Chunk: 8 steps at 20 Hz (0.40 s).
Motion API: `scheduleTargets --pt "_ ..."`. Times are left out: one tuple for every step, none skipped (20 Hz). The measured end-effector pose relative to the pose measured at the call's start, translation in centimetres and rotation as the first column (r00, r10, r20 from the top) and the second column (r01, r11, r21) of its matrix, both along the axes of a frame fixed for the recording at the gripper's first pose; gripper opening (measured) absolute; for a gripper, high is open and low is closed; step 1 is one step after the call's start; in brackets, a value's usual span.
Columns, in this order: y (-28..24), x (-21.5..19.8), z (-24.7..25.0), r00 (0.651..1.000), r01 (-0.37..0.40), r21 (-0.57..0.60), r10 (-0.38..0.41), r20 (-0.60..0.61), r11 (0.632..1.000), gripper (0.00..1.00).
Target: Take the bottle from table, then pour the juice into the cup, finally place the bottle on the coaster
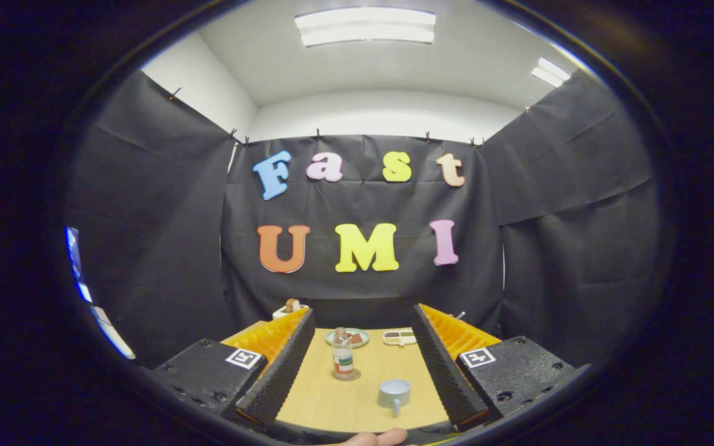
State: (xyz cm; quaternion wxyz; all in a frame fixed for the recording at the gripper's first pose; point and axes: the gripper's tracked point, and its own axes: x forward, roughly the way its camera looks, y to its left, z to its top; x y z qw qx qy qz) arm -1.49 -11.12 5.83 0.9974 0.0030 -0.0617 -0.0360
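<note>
gripper (362, 371) wide open, empty | clear cylindrical bottle (343, 355) upright on round coaster (347, 375) | smooth cup (394, 394)

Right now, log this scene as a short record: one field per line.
tongs: open, fingers spread wide, holding nothing
bottle: upright on a small round coaster, ahead between the fingers
cup: on the table, nearer than the bottle and to its right, handle toward the camera
plate: with food, beyond the bottle
tray: small, divided, right of the plate
box: white, at the far left, partly behind the left finger
fingertip: of a person, at the near table edge
task stage: bottle not yet picked up
</note>
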Motion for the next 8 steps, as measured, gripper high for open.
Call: scheduleTargets --pt "0.1 -0.1 -0.1 1.0 0.001 0.004 -0.001 -0.008 1.0 1.0" --pt "0.3 -0.1 -0.3 1.0 -0.007 0.013 0.007 -0.02 1.0 1.0" --pt "0.6 0.0 -0.6 0.999 -0.017 0.022 0.018 -0.035 1.0 1.0" --pt "0.6 -0.1 -0.9 0.998 -0.02 0.029 0.022 -0.053 0.999 1.0" --pt "0.5 0.1 -1.1 0.997 -0.024 0.035 0.026 -0.069 0.999 1.0" --pt "0.5 0.1 -1.2 0.996 -0.024 0.034 0.027 -0.081 0.999 1.0" --pt "0.6 0.1 -1.2 0.996 -0.025 0.033 0.027 -0.085 0.999 1.0" --pt "0.7 0.1 -1.0 0.996 -0.023 0.03 0.025 -0.081 0.999 1.0"
